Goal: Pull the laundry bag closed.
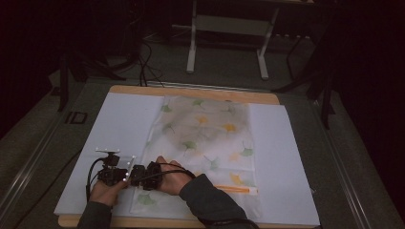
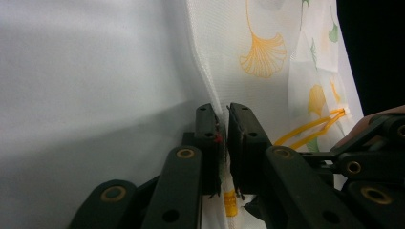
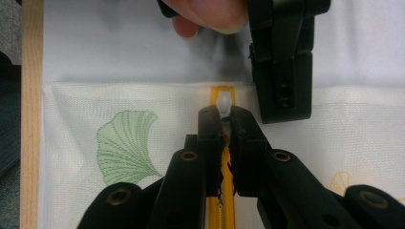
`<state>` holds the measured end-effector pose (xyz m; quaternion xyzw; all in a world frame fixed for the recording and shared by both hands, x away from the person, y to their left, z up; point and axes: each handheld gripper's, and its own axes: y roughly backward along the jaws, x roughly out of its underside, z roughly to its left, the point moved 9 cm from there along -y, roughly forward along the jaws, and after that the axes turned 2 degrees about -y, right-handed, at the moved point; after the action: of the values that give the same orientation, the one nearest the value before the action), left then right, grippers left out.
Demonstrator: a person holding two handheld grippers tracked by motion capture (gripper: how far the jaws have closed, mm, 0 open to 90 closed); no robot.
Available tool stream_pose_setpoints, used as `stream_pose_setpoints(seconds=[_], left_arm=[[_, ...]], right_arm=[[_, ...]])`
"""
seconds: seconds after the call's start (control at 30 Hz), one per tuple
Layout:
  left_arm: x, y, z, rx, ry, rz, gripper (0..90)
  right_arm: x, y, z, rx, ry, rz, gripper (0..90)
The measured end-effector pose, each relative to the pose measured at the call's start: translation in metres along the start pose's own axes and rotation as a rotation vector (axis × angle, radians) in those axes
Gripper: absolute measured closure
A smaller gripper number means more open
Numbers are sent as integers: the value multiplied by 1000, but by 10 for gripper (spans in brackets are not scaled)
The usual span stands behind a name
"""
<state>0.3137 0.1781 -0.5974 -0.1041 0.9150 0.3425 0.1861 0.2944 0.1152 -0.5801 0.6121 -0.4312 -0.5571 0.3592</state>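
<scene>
A white mesh bag (image 1: 205, 138) printed with green and yellow ginkgo leaves lies flat on the white sheet (image 1: 282, 157). An orange zipper (image 1: 236, 189) runs along its near edge. My left gripper (image 2: 225, 119) is shut on the bag's edge at the near left corner (image 1: 128, 176), with fabric pinched between its pads. Facing it, my right gripper (image 3: 225, 112) is shut on the white zipper pull (image 3: 224, 103), with the yellow zipper tape (image 3: 222, 210) running under its jaws. Their tips almost touch in the high view (image 1: 136, 175). A yellow cord loop (image 2: 305, 131) hangs off the bag.
The white sheet covers a wooden board whose rim (image 1: 191, 90) shows at the far side. A white metal frame (image 1: 192, 43) and cables (image 1: 143, 62) stand on the dark floor beyond. A thumb (image 3: 210, 14) and the left gripper's jaw (image 3: 284, 71) sit close ahead in the right gripper view.
</scene>
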Motion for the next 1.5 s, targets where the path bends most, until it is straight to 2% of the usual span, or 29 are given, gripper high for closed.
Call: stream_pose_setpoints(seconds=[0.07, 0.2, 0.23, 0.33, 0.4, 0.73, 0.87, 1.5], left_arm=[[0, 0, -1, 22, 8, -4, 817], [0, -2, -3, 31, 8, -2, 771], [0, -2, -3, 31, 8, -2, 772], [0, -1, -2, 20, 1, -3, 867], [-1, 1, -4, 18, -6, -8, 881], [-4, 7, -11, 31, -29, -21, 885], [-4, 8, -12, 43, -26, -22, 886], [-5, 12, -15, 74, -25, -23, 889]], right_arm=[[0, 1, 0, 1, 0, -6, 841], [-1, 3, 0, 0, 2, -11, 842], [-1, 3, 0, 0, 2, -11, 842], [-1, 4, 0, 3, 5, -13, 842], [0, 5, 0, 3, 6, -14, 842], [-1, 15, 0, 18, 5, -48, 842], [0, 18, -1, 23, 7, -53, 842], [6, 12, -3, 20, 1, -44, 844]])
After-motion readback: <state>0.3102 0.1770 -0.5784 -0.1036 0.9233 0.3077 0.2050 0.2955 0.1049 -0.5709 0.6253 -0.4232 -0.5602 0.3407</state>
